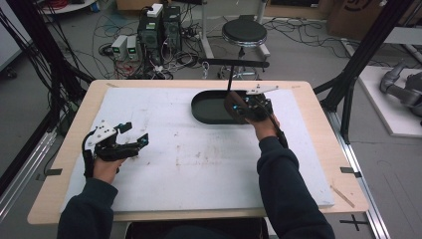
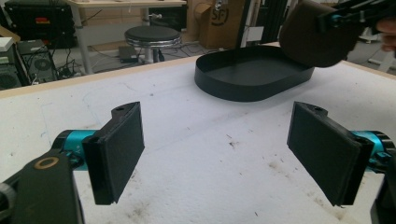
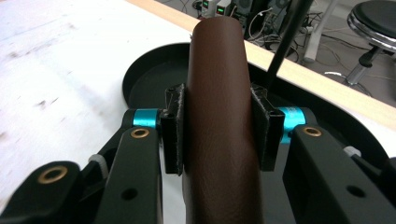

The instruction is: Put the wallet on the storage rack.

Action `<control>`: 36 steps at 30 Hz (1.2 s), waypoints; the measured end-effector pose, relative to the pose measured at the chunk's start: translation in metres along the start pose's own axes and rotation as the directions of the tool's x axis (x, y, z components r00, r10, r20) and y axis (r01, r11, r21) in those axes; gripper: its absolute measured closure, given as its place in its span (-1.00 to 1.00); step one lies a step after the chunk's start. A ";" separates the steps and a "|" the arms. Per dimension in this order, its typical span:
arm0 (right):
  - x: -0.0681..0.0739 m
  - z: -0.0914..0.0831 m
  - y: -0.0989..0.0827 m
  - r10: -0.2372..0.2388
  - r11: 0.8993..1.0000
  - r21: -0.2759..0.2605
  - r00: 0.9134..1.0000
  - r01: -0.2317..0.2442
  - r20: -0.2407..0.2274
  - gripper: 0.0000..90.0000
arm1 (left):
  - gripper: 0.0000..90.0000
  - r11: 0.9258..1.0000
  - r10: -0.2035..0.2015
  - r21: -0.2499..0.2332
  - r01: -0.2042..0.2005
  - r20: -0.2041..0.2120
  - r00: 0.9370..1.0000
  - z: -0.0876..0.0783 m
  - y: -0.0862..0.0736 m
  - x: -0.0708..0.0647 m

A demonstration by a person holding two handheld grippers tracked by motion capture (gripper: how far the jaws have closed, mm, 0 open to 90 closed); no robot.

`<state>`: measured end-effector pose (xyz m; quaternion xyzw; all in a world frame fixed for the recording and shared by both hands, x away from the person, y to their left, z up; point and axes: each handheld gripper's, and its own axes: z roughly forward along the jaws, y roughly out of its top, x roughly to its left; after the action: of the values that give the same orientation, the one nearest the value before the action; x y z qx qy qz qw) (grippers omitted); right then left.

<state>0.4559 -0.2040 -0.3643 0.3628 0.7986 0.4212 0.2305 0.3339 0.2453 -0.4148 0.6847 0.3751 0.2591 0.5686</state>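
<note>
Over the far right part of the white board (image 1: 199, 164), seen from the high view, the right gripper (image 1: 247, 107) hangs above the near end of a black oval tray (image 1: 209, 107), clamped on a brown leather case (image 1: 234, 105); the left gripper (image 1: 130, 134) rests low on the board's left side, well apart from the tray, jaws spread with nothing between them. Left gripper view: its two black pads (image 2: 122, 149) stand wide apart over bare, scuffed board; beyond them and to the right sits the tray (image 2: 252, 74), with the brown case (image 2: 310, 35) held above its right end by the other gripper. Right gripper view: both pads (image 3: 176, 133) press on the sides of the rounded brown case (image 3: 219, 121), which runs lengthwise between the jaws and past them; the tray (image 3: 149, 74) lies directly under and ahead of the claw, a black stool (image 3: 376, 18) farther off on the floor.
</note>
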 end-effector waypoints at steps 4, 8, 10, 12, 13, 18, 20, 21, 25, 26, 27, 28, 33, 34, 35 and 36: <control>-0.002 0.022 0.008 0.006 1.000 -0.001 1.000 -0.006 0.006 0.39 | -0.59 1.000 -0.007 0.003 0.007 0.003 1.000 0.000 0.000 0.000; -0.002 0.047 0.012 0.028 0.999 0.023 1.000 -0.028 0.003 0.39 | -0.59 1.000 -0.009 0.002 0.009 0.004 1.000 0.000 -0.001 0.001; -0.003 0.059 0.011 0.049 0.998 0.026 0.999 -0.049 -0.006 0.39 | -0.59 1.000 -0.010 0.002 0.010 0.002 1.000 0.000 -0.001 0.001; -0.003 0.068 0.010 0.088 0.996 0.026 0.996 -0.087 -0.018 0.39 | -0.59 1.000 -0.011 0.003 0.011 0.002 1.000 0.000 -0.001 0.002; -0.004 0.071 0.010 0.110 0.994 0.027 0.993 -0.110 -0.030 0.38 | -0.59 1.000 -0.014 0.003 0.014 0.003 1.000 0.001 -0.001 0.001; -0.008 0.082 0.007 0.134 0.990 0.040 0.991 -0.133 -0.009 0.39 | -0.59 1.000 -0.015 0.004 0.015 0.003 1.000 0.000 -0.002 0.001; -0.011 0.085 0.003 0.163 0.985 0.059 0.987 -0.161 -0.017 0.39 | -0.59 1.000 -0.014 0.007 0.014 0.005 1.000 0.001 -0.002 0.002; -0.013 0.086 0.001 0.173 0.983 0.062 0.985 -0.171 -0.017 0.38 | -0.59 1.000 -0.012 0.008 0.012 0.004 1.000 0.001 -0.002 0.002; -0.015 0.086 0.000 0.193 0.980 0.055 0.981 -0.193 -0.003 0.31 | -0.59 1.000 -0.013 0.008 0.013 0.006 1.000 0.001 -0.002 0.002; -0.017 0.084 0.000 0.182 0.981 0.055 0.983 -0.183 0.029 0.19 | -0.59 1.000 -0.014 0.007 0.014 0.005 1.000 0.001 -0.002 0.002; -0.019 0.082 0.000 0.180 0.982 0.057 0.983 -0.182 0.043 0.14 | -0.59 1.000 -0.014 0.008 0.014 0.006 1.000 0.001 -0.002 0.002; -0.020 0.080 0.000 0.185 0.980 0.060 0.981 -0.188 0.051 0.10 | -0.58 1.000 -0.014 0.008 0.014 0.005 1.000 0.001 -0.002 0.002; -0.029 0.067 0.001 0.197 0.978 0.052 0.977 -0.201 0.078 -0.05 | -0.59 1.000 -0.011 0.010 0.011 0.007 1.000 0.001 -0.002 0.002; -0.032 0.059 0.002 0.183 0.980 0.058 0.979 -0.189 0.095 -0.07 | -0.59 1.000 -0.015 0.010 0.015 0.006 1.000 0.001 -0.002 0.002; -0.032 0.059 0.002 0.183 0.980 0.058 0.979 -0.189 0.095 -0.07 | -0.59 1.000 -0.015 0.010 0.015 0.006 1.000 0.001 -0.002 0.002; -0.035 0.050 0.004 0.168 0.983 0.053 0.981 -0.174 0.096 -0.10 | -0.59 1.000 -0.021 0.006 0.021 0.011 1.000 0.001 -0.002 0.002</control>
<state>0.5134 -0.2043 -0.3863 0.4557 0.7657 0.3979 0.2184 0.3351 0.2464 -0.4171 0.6840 0.3798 0.2482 0.5712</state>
